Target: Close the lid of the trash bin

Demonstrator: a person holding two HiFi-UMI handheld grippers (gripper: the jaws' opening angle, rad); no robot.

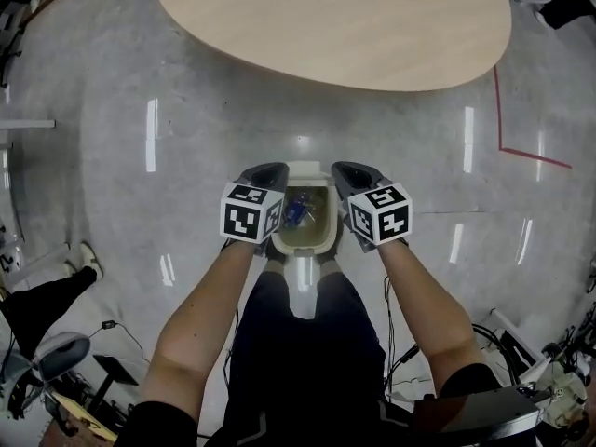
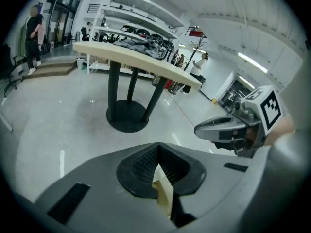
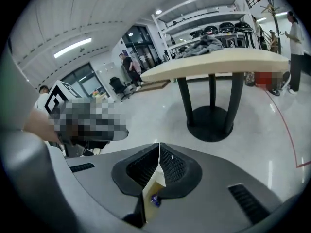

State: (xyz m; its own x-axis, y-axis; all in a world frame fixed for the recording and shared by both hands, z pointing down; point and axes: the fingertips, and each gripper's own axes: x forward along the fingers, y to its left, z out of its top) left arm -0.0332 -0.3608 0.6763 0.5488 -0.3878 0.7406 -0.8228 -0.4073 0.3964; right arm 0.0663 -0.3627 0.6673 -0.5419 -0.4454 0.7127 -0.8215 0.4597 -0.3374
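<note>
Ok, status: trash bin (image 1: 304,248) sits on the floor (image 1: 186,138) right betw the person's legs, well short of the round table (image 1: 354,35); only the floor carries it, so no edge to ref. Bin is open: cream interior shows in head view w/ a blue scrap (image 1: 296,210) inside. The lid (image 1: 307,169) looks stood up at the far rim, tho too small to make out the hinge. The left gripper (image 1: 270,171) hangs just beside the bin's left rim and the right gripper (image 1: 349,171) just beside the right rim, both pointing fwd, tips roughly level w/ the lid. Claws: L jaws pressed together at the tips per left gripper view, R same per right gripper view. The cream sliver in the wedge behind each tip pair reads as bin seen thru the gap below, not a pinch, so imo both empty. Can't tell if either touches the bin. Step in hand, my read: lining up on the lid, closing not yet begun. Next move prob needs one closed tip brought behind the lid's far edge, then pushed toward the person & down so the lid swings over the opening. Bin looks light, so push gently or steady the body w/ the other gripper, else it may slide or tip.
</note>
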